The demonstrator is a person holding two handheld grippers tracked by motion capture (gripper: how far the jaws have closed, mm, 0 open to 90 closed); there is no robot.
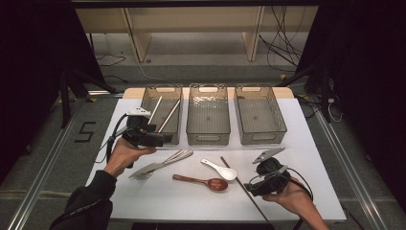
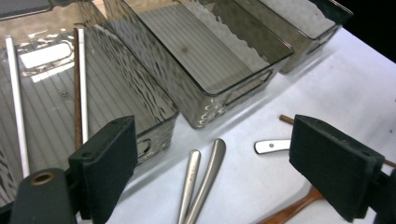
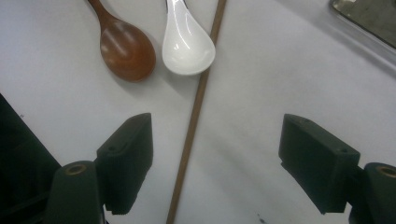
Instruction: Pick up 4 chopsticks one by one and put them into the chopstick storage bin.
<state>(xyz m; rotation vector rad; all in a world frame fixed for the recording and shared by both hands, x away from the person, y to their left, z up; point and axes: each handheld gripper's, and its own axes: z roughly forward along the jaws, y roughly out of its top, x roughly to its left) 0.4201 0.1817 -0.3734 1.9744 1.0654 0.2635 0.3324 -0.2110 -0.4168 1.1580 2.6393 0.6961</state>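
Note:
Three clear grey bins stand in a row on a white table. The left bin holds two silver chopsticks and a brown one. My left gripper hovers at that bin's front wall, open with nothing between its pads. Below it lie a metal fork and spoon, whose handles show in the left gripper view. My right gripper is open over a loose brown chopstick, beside a white spoon and a wooden spoon.
The middle bin and the right bin hold nothing. The white spoon and wooden spoon lie mid-table between the hands. The brown chopstick runs toward the table's front edge. Floor cables lie beyond the table.

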